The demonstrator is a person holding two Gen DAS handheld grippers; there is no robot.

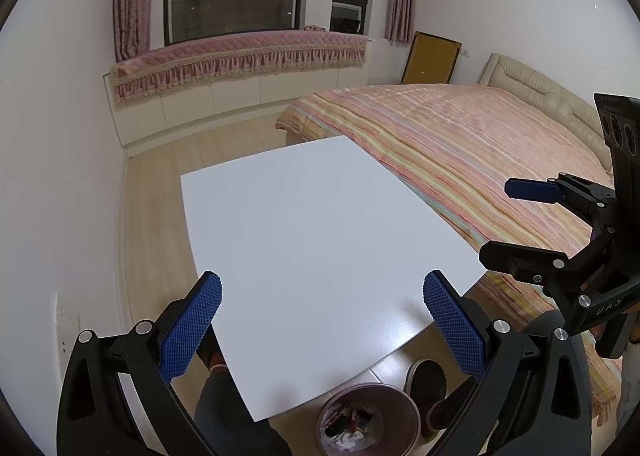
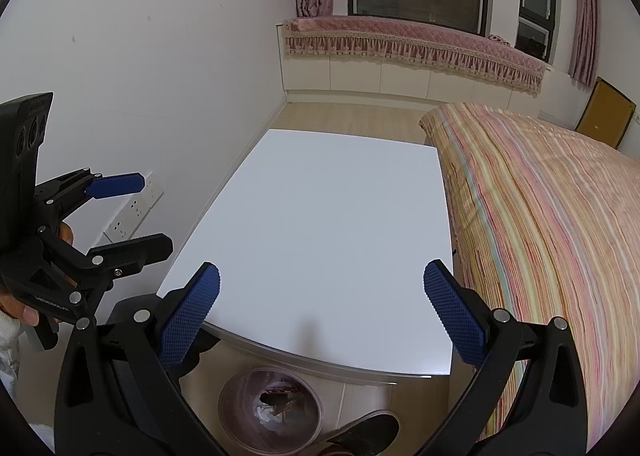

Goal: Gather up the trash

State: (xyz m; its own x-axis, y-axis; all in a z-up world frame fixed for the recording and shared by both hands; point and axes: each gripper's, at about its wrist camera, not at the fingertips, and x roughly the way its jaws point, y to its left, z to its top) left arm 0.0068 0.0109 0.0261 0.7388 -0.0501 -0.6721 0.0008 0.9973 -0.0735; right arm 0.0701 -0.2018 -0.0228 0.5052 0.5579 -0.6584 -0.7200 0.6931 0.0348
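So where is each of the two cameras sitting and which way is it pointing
Left wrist: on the left hand-held gripper, aimed over the white table toward window and bed; right hand-held gripper and the person's legs show.
Right wrist: on the right hand-held gripper, facing the same table; left hand-held gripper and fingers show.
Shared: table, trash bin, bed, window seat.
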